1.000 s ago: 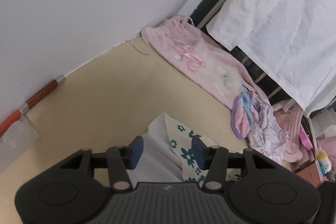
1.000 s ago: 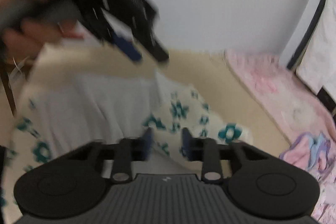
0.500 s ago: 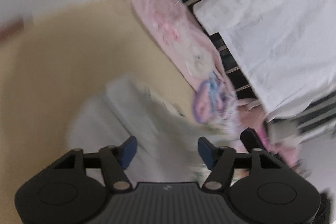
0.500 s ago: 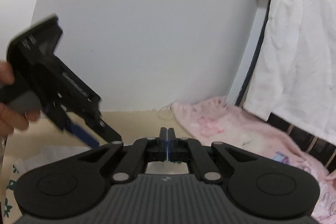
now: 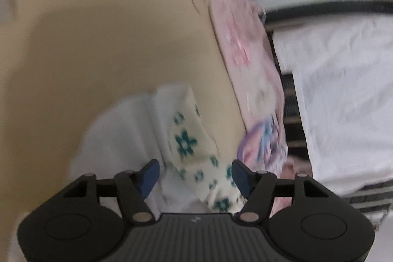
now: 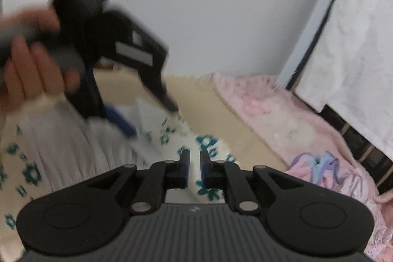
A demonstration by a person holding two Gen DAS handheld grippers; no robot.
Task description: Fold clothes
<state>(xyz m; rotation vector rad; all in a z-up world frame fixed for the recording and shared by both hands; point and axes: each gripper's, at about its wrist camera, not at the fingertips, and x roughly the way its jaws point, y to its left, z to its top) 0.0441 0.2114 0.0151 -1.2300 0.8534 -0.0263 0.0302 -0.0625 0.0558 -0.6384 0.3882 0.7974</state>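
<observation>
lying limp, light, soft: floral garment (image 5: 184, 139) at 12 o'clock of left gripper (image 5: 195, 173), gaping wide, empty. right gripper (image 6: 194, 168) opening slightly, gripping nothing. pinching folded edge looking best.

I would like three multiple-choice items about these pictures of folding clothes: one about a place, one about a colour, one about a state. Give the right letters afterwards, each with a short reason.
1. Where does the pink fleecy blanket lie?
A. along the edge of the beige surface, next to the dark rail
B. folded on top of the flowered garment
C. hanging on the wall

2. What colour are the flowers on the cream cloth garment?
A. red
B. teal green
C. yellow

3. How do the fingers of the left gripper stand?
A. pressed flat together
B. clamped on the pink blanket
C. wide apart, with flowered cloth lying between them

Answers:
1 A: the blanket runs between the beige surface and the rail with the hanging white cloth.
2 B: the left wrist view shows teal green petals.
3 C: the blue pads stand well apart and do not press the cloth.
</observation>
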